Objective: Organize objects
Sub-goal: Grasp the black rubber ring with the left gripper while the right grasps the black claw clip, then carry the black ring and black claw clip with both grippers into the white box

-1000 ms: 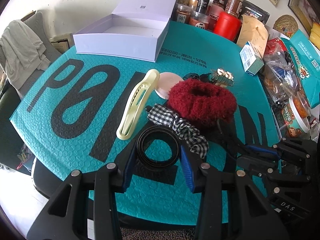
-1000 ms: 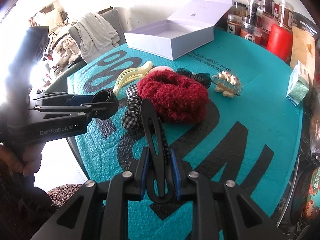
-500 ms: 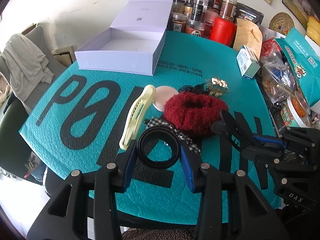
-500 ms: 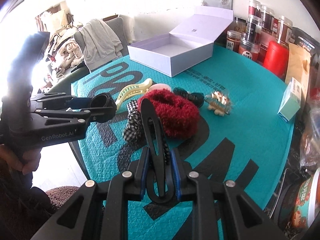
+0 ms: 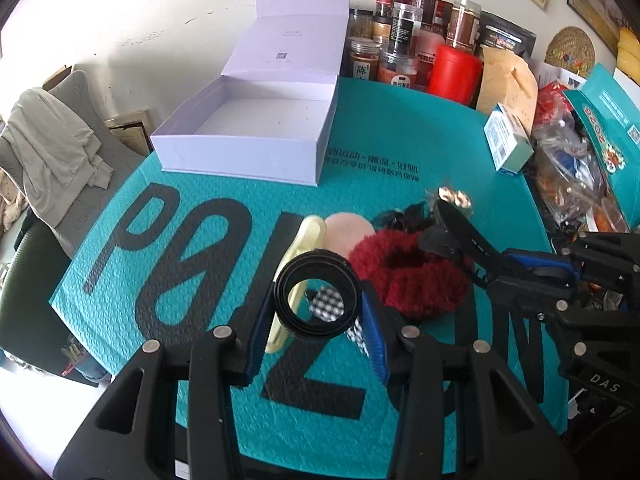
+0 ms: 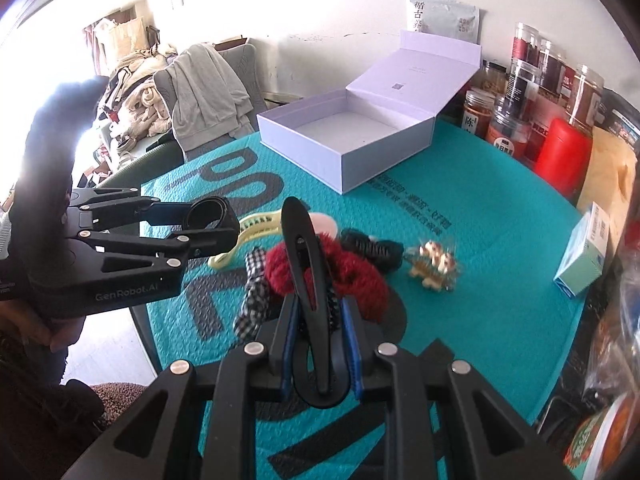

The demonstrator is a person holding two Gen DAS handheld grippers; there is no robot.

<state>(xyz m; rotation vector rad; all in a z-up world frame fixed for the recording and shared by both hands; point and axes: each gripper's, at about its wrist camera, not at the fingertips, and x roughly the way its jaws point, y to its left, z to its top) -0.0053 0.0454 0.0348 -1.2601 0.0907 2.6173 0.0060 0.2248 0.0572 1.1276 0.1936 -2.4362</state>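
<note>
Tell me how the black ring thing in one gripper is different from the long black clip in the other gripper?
The black ring is a round loop with one big hole; the long black clip is narrow, with a thin slot. The ring sits in the left gripper; the clip sits in the right gripper. The ring looks like a soft rolled band; the clip looks like hard plastic with teeth. Both are black, gripped, and lifted off the teal mat.

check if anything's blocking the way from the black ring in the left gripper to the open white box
Nothing visible blocks it. The left gripper holds the black ring above the table; between it and the open white box lies only bare teal mat. The box looks empty.
</note>
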